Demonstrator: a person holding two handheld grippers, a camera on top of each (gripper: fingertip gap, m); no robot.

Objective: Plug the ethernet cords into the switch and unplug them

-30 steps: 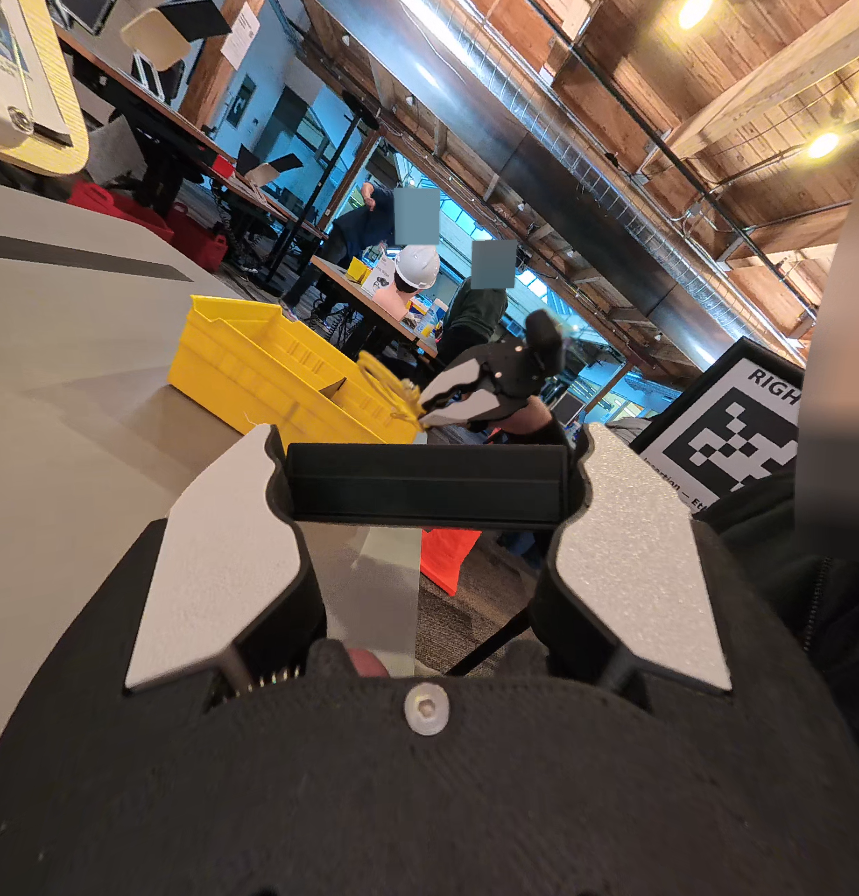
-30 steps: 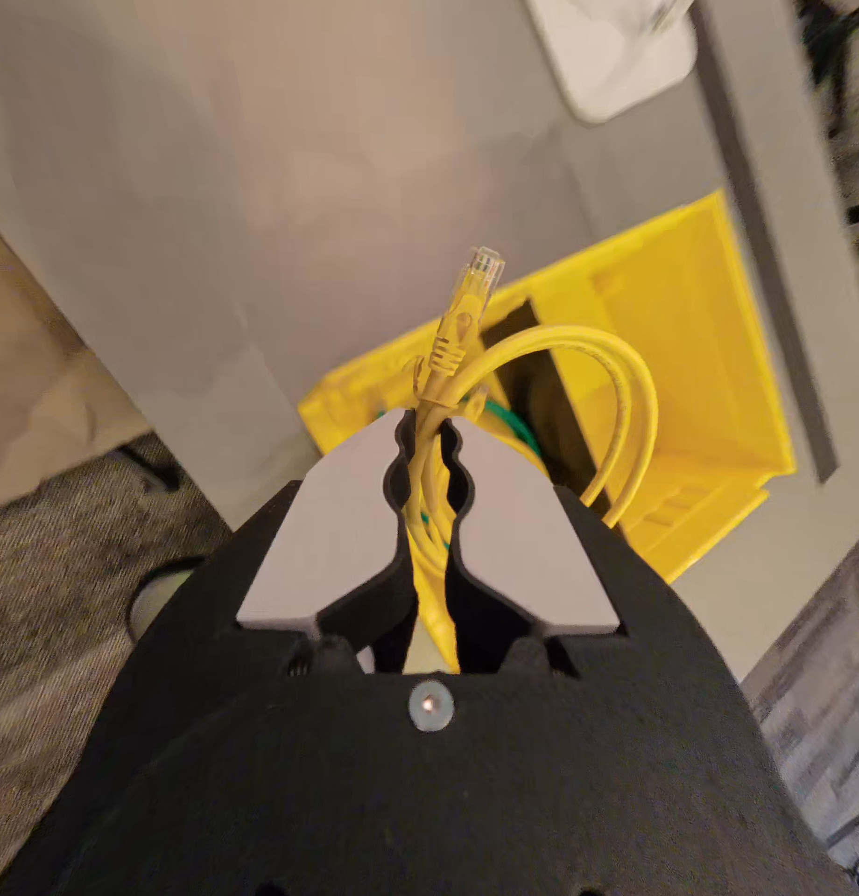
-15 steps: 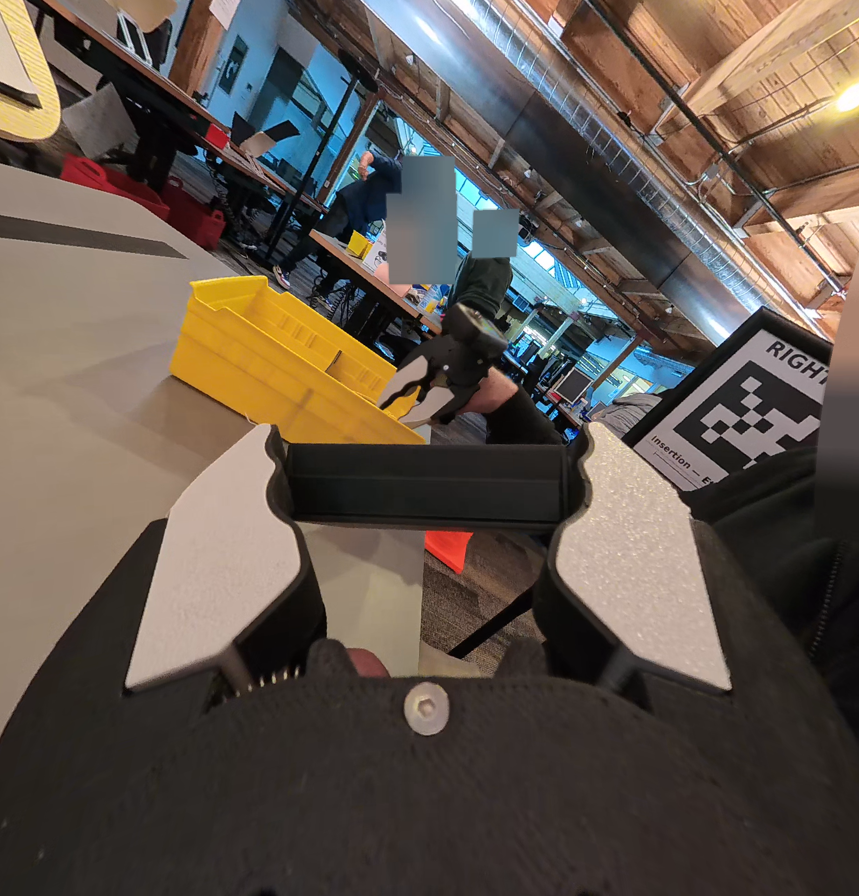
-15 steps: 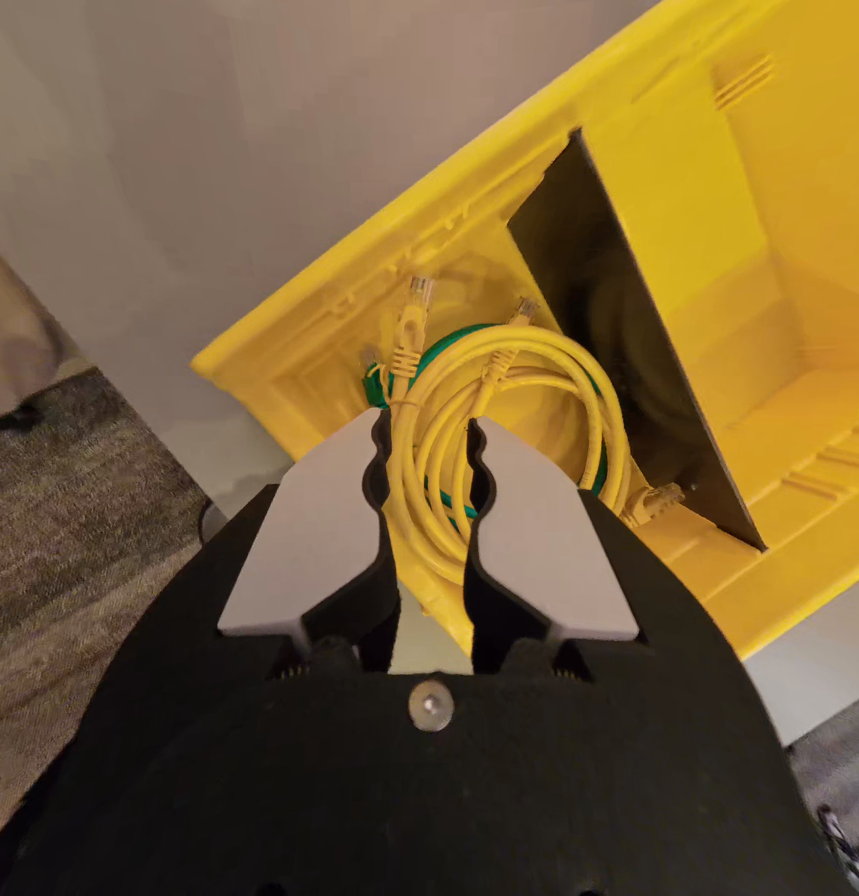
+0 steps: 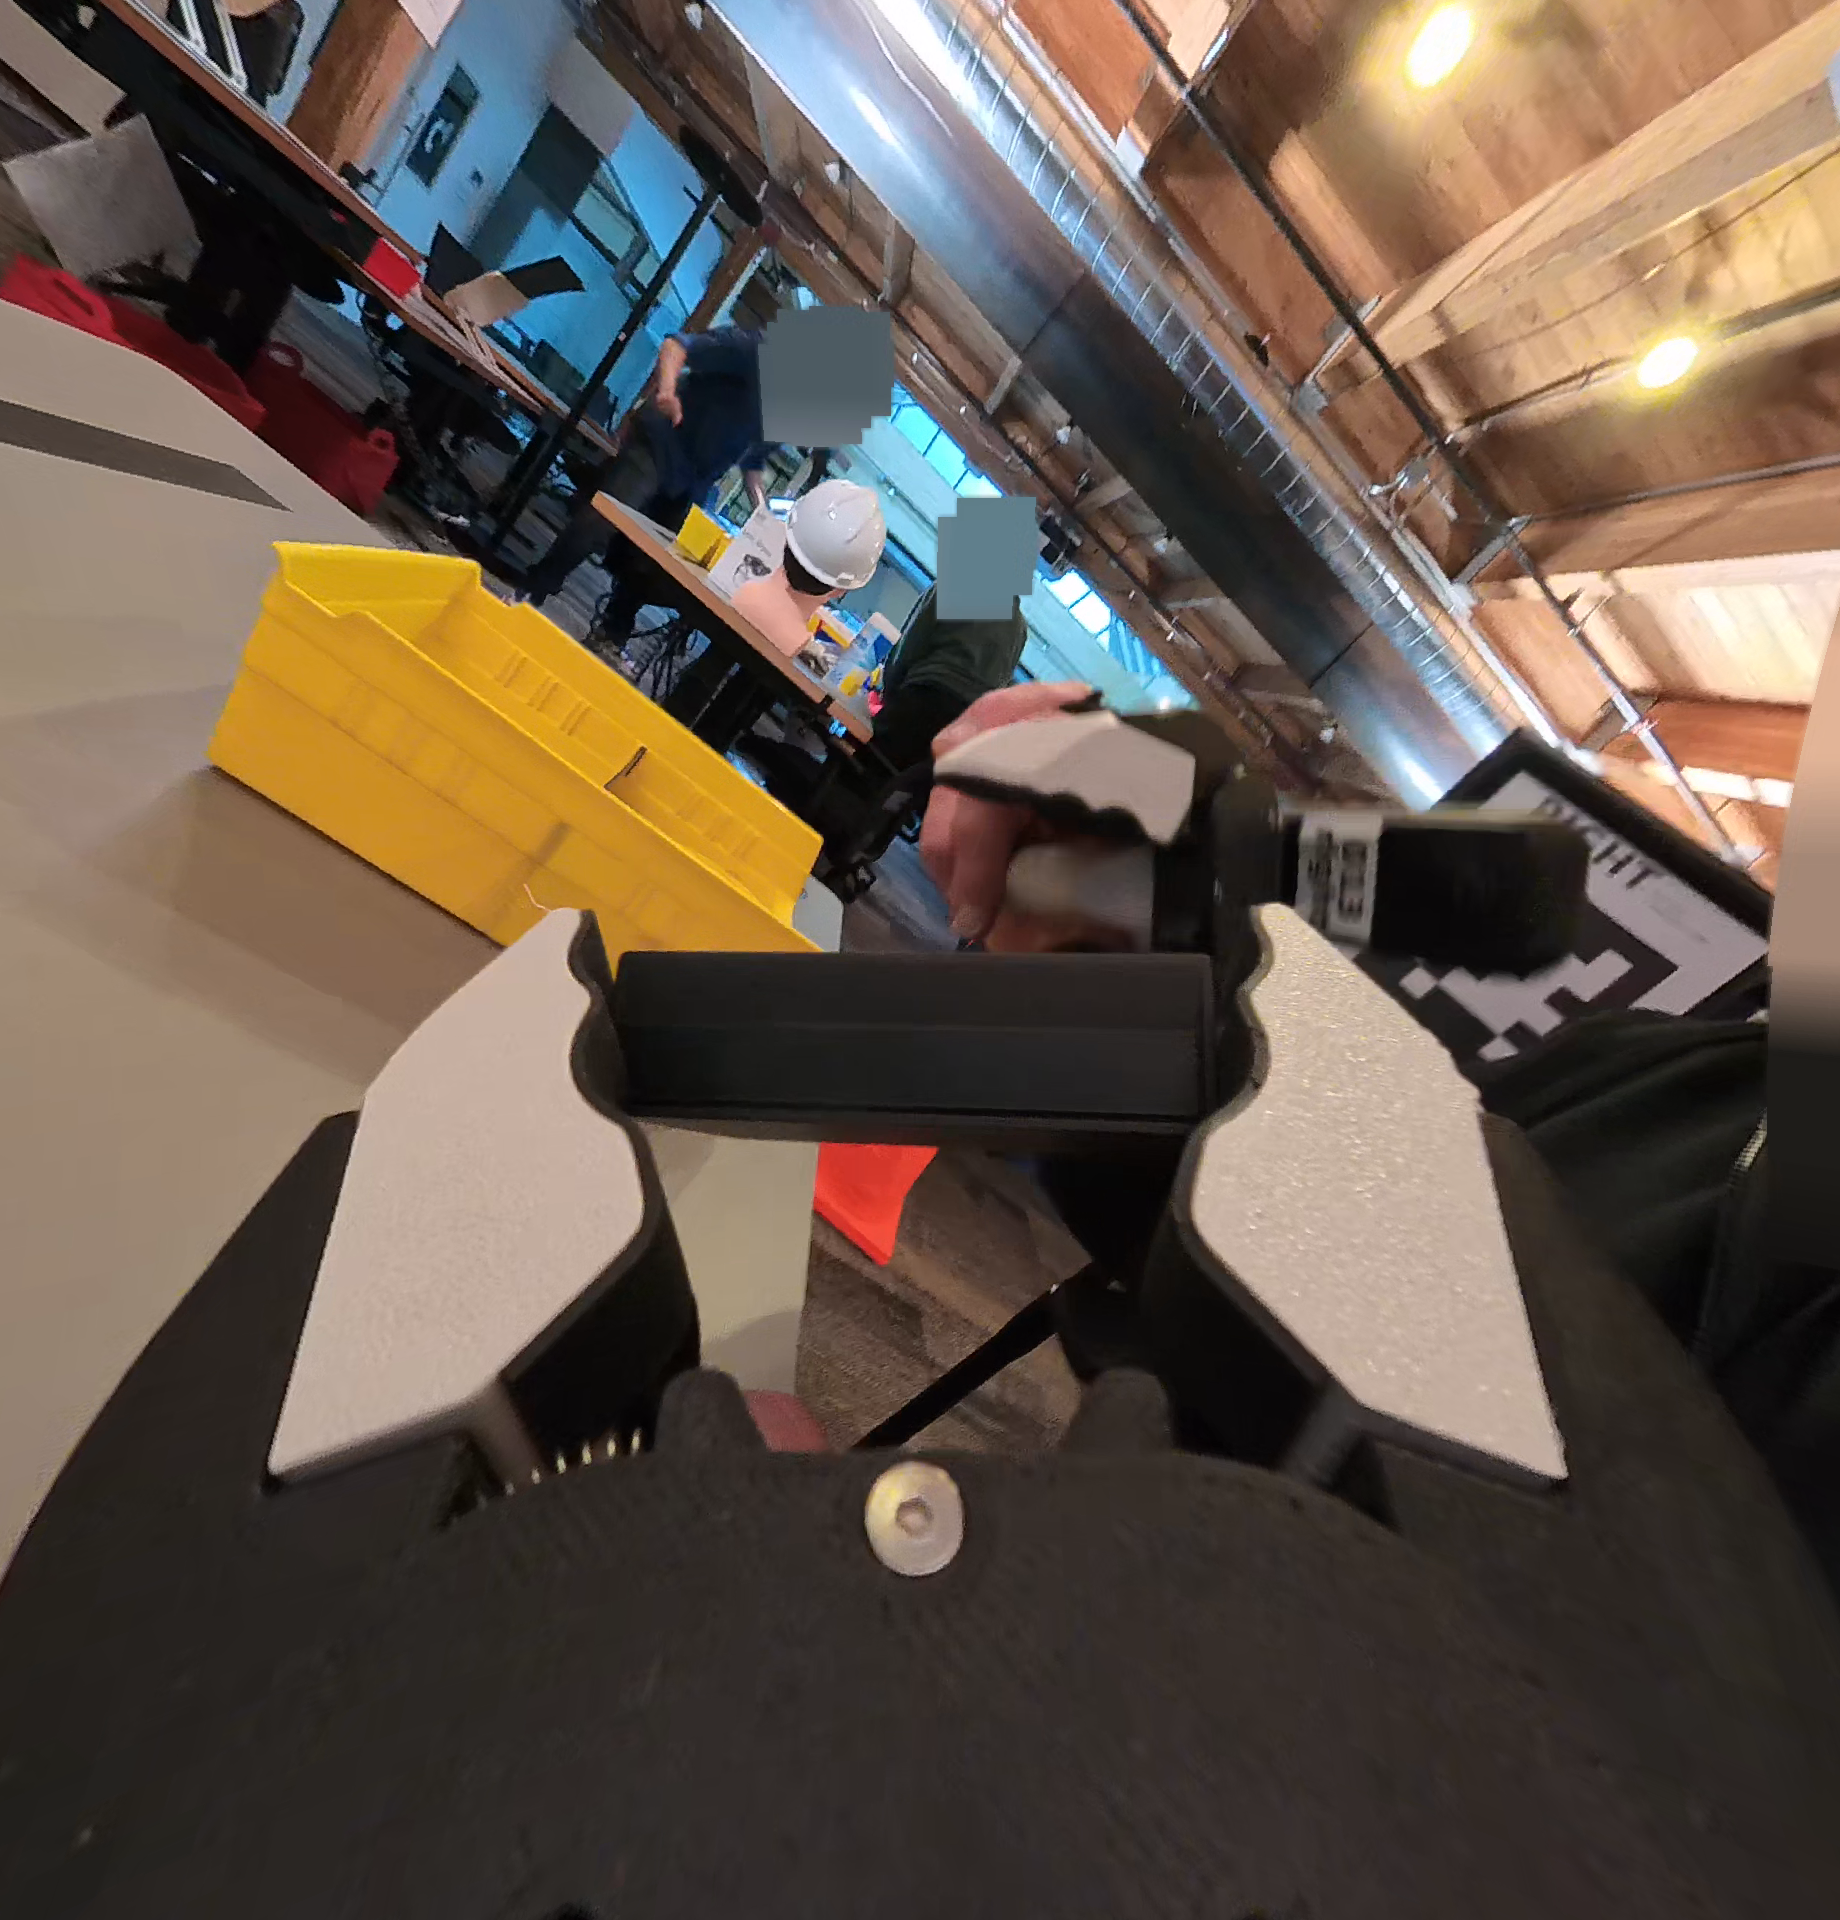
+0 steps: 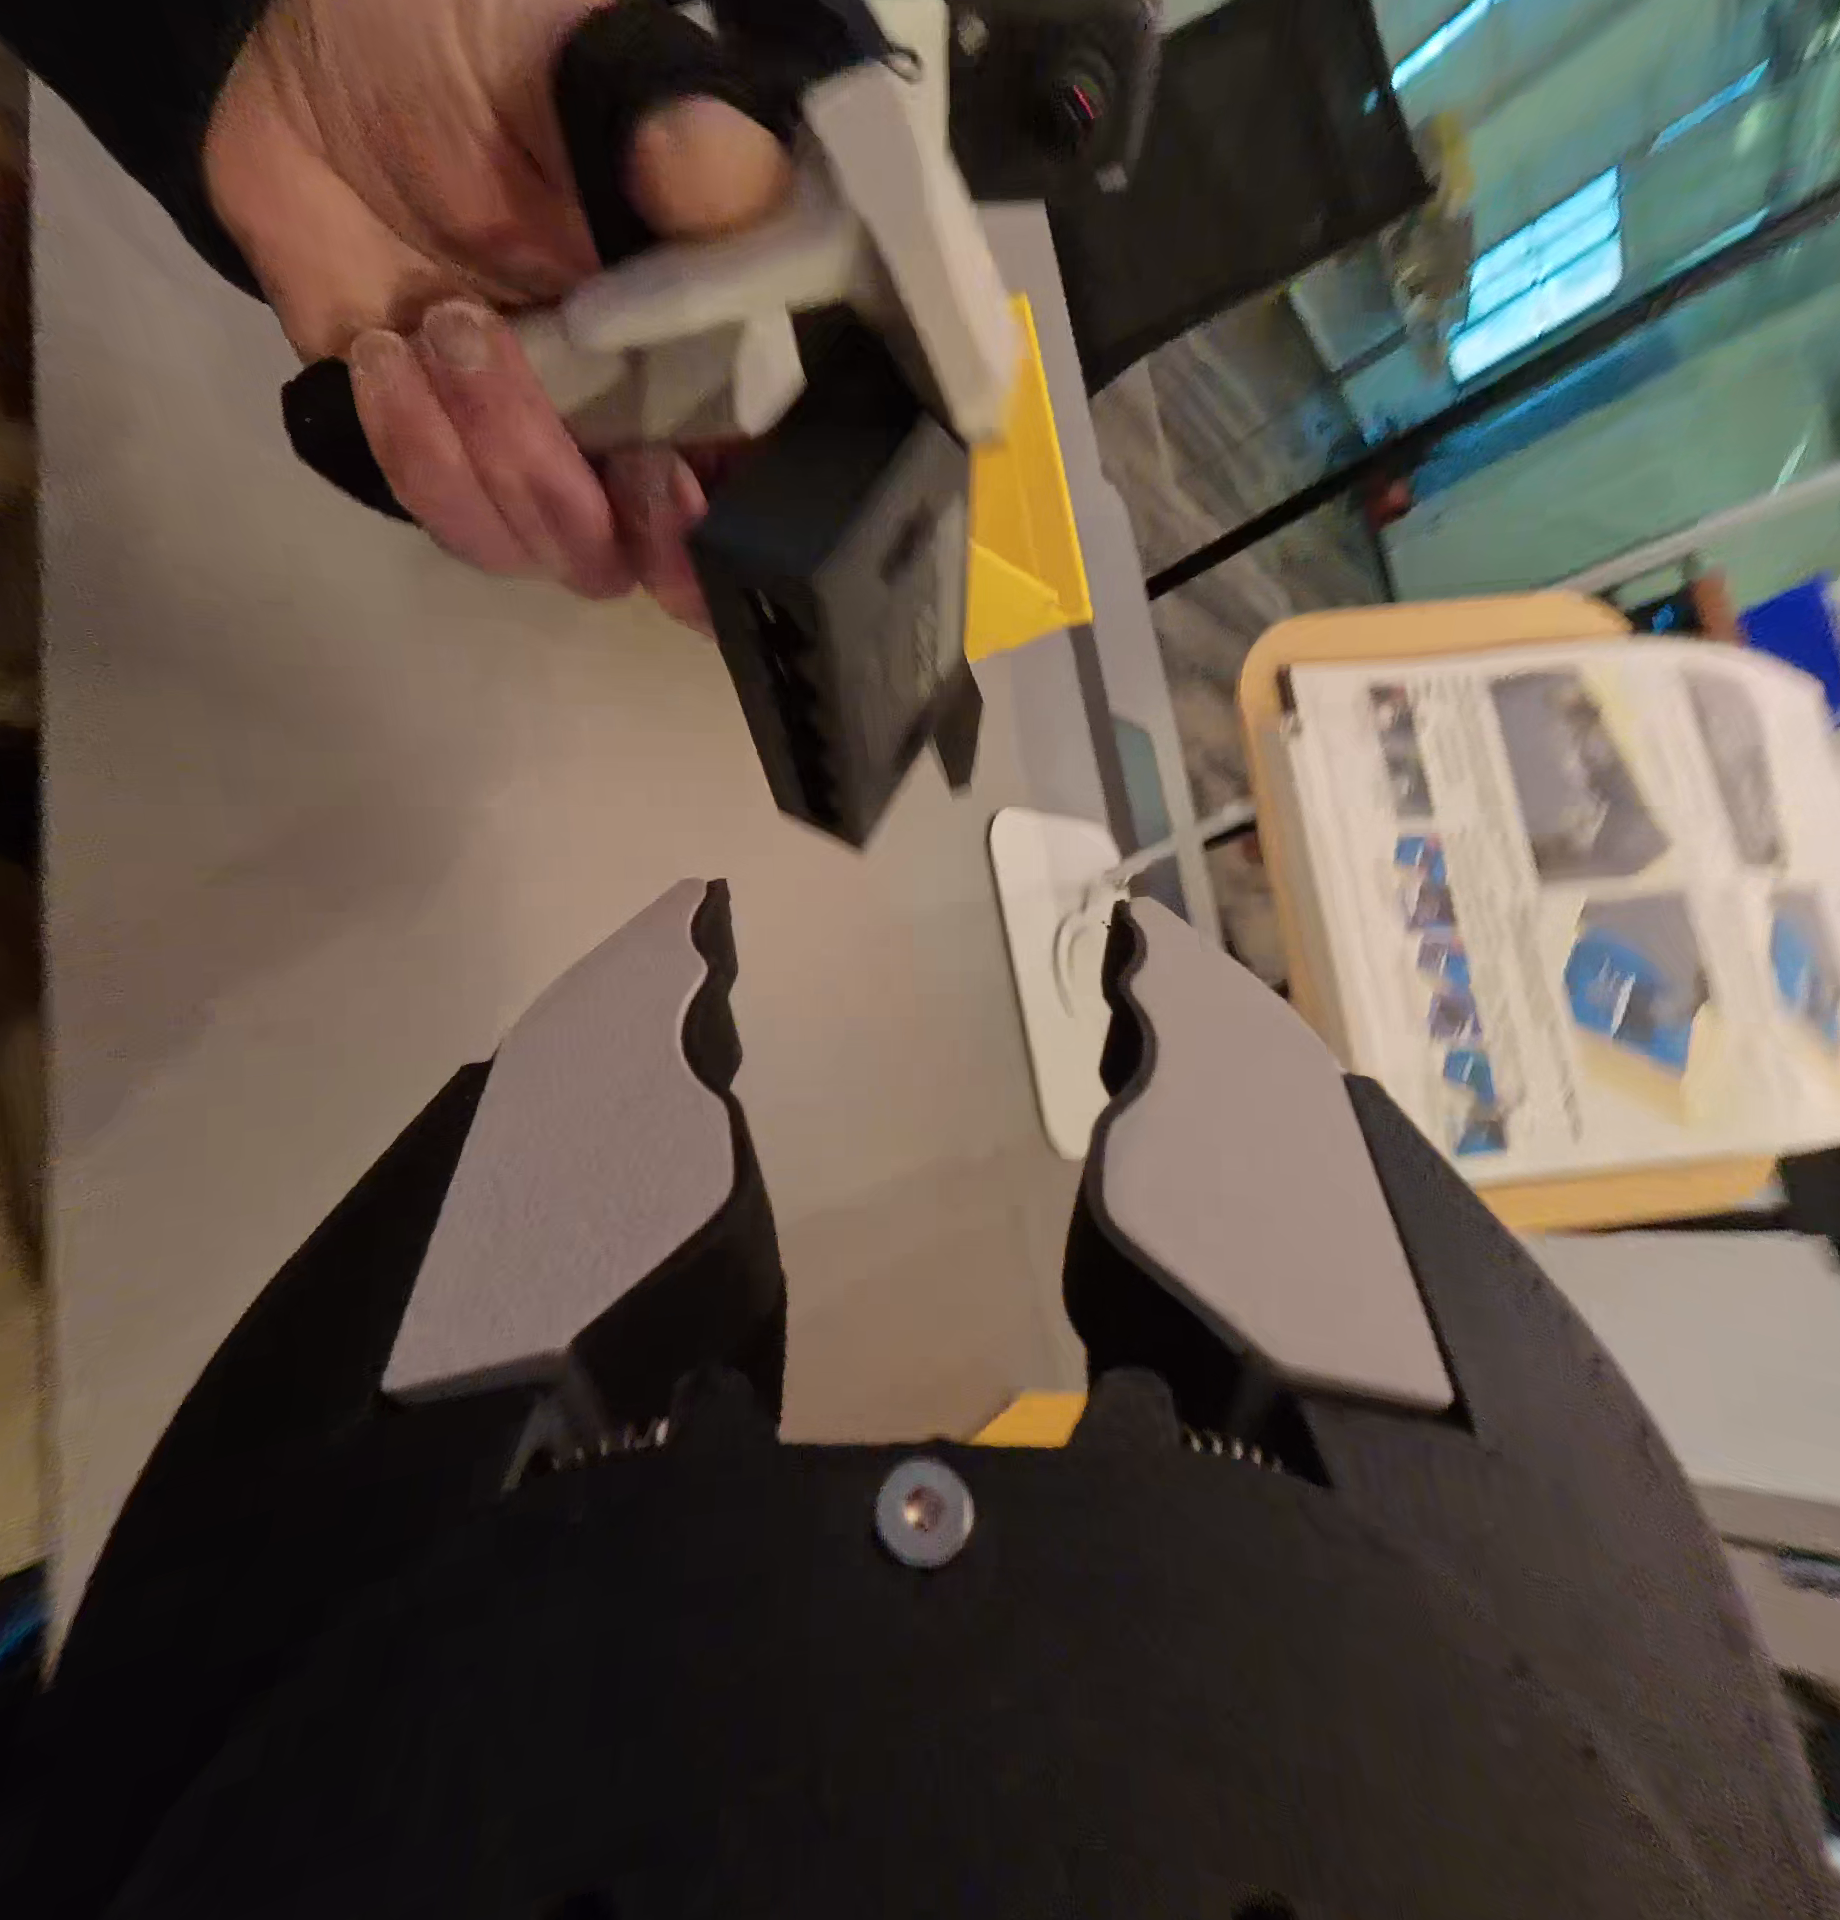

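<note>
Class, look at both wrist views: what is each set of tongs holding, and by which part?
The left tongs clamp the black switch across its two short ends. The right tongs are open and hold nothing.

Grey laminate table top (image 5: 116, 914) with a dark stripe (image 5: 116, 457) near its far edge. Overhead: exposed timber ceiling beams (image 5: 1581, 197), a long silver ventilation duct (image 5: 1155, 343), two warm round ceiling lamps (image 5: 1664, 362) lit. Beyond the table, long wooden workbenches on black legs (image 5: 303, 197); red plastic crates (image 5: 313, 416) on the floor beneath. Blue-tinted windows (image 5: 583, 197) along the far wall. Grey-brown carpet (image 5: 957, 1268) below the table edge; an orange object (image 5: 869, 1195) there, possibly a cone. Right wrist view is blurred: a round pale wooden side table (image 6: 1435, 634) carrying printed sheets (image 6: 1581, 894).
</note>
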